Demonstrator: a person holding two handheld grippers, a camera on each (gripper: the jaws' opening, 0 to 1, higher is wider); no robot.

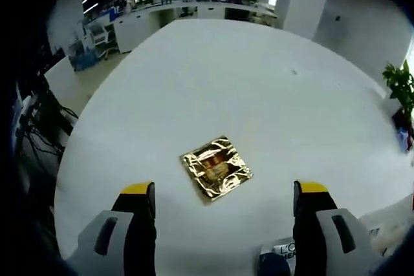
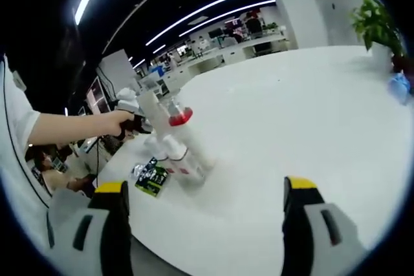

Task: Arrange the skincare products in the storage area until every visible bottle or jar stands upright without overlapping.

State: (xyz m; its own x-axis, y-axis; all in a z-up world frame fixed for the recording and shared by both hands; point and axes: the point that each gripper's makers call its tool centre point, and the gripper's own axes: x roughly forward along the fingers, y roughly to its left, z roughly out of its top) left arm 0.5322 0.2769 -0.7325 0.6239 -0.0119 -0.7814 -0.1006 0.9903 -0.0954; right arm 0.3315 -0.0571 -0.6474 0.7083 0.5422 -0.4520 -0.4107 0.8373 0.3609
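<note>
**Both grippers hanging open over a wide white table**

In the left gripper view, the left gripper [image 1: 224, 200] is hovering with its jaws spread wide and nothing between them. The white table [image 1: 259, 95] is stretching away ahead of it, bare across most of its top, with its far edge curving along an office floor and its left edge falling off beside a tangle of cables [image 1: 45, 127]. A crinkled gold foil sachet [image 1: 215, 168] is lying flat on the table just ahead of the jaws, turned like a diamond with one corner pointing back between them. A lettered package [image 1: 284, 250] is peeking out by the right jaw at the near edge; its shape is too cut off to tell.

In the right gripper view, the right gripper [image 2: 202, 206] is also standing open and holding nothing. The person's hand [image 2: 119, 123] is reaching in from the left, holding the other gripper over a cluster of white bottles [image 2: 178, 153] near the table's left edge. A clear bottle with a red cap [image 2: 174, 113] is standing at the back of the cluster. The white bottles are leaning, long axes tilting up and to the left. A small dark green packet [image 2: 150, 179] is lying flat just beside them, close to the edge. To the right the table is running open as far as a potted plant [image 2: 375, 24] at its far side.
</note>
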